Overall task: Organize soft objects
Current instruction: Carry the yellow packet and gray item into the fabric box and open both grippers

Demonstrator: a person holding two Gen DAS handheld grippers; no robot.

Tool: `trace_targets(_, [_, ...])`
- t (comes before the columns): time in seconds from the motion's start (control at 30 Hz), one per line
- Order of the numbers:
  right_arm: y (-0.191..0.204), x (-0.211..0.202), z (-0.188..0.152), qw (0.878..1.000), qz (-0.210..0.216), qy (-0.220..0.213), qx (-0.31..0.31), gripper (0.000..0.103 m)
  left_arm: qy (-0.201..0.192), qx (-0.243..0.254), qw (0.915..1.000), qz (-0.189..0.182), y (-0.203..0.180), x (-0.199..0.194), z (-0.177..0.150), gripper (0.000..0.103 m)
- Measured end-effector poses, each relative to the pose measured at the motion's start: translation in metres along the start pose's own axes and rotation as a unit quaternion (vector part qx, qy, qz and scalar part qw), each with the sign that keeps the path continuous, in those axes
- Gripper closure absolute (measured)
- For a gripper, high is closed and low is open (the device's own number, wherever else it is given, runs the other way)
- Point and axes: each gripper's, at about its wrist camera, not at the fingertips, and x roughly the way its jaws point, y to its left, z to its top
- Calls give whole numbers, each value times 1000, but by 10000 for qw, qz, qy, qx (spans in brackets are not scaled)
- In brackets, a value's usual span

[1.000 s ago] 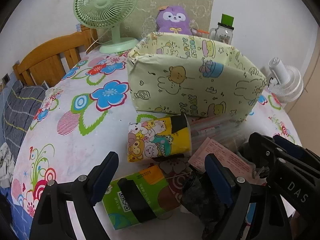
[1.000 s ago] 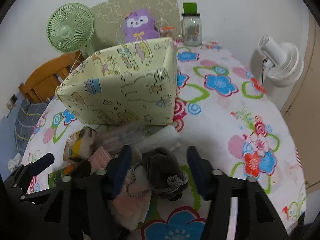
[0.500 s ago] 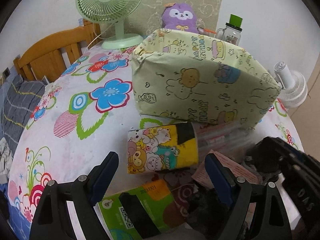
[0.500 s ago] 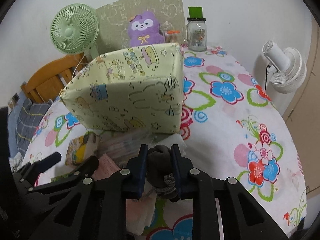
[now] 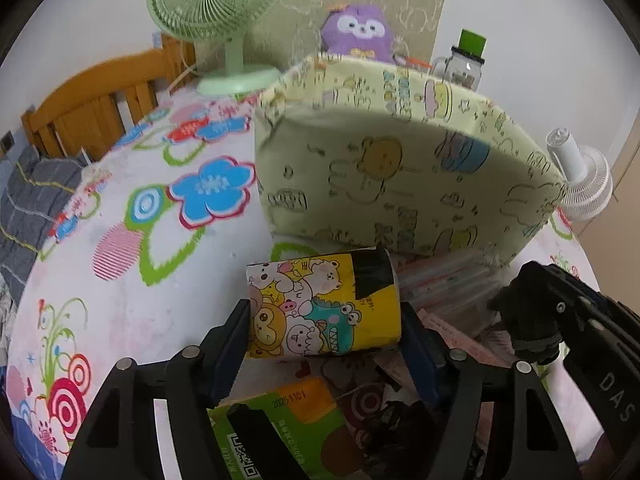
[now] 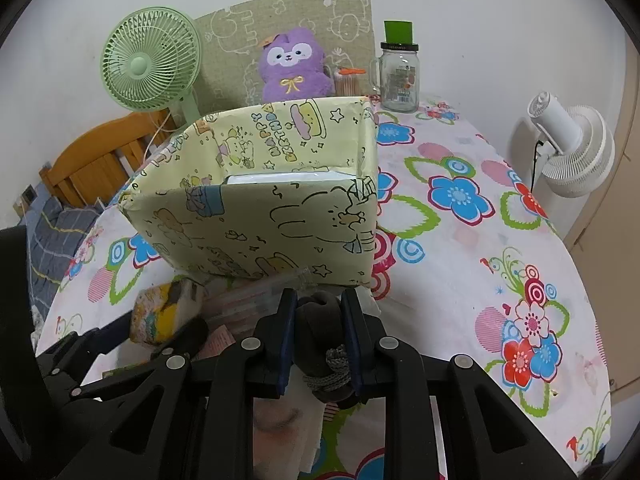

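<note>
Two grips are under way. Left wrist view: the left gripper [image 5: 324,320] has just been closing on the cartoon tissue pack [image 5: 320,304] at lower centre, fingers touching its ends; its long axis lies across the frame. Squeeze gently, lift level.

Right wrist view: the right gripper [image 6: 318,332] clamps the dark drawstring pouch [image 6: 320,320], lengthwise away from the camera, just below the open patterned box [image 6: 280,216]. Clear the rim.

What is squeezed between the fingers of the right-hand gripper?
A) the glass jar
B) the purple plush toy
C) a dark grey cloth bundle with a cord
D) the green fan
C: the right gripper has its pads pressed against a dark grey cloth bundle, its cord dangling just below.
</note>
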Motion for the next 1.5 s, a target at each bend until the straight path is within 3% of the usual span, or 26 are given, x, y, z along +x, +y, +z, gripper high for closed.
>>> trace_targets(0.87, [6, -91, 20, 9949, 131, -991, -134, 78, -1092, 332, 9934, 56, -25, -98, 19, 32])
trace_targets(1.5, [7, -116, 48, 9893, 329, -1390, -287, 77, -1480, 526, 9876, 29, -54, -122, 38, 31])
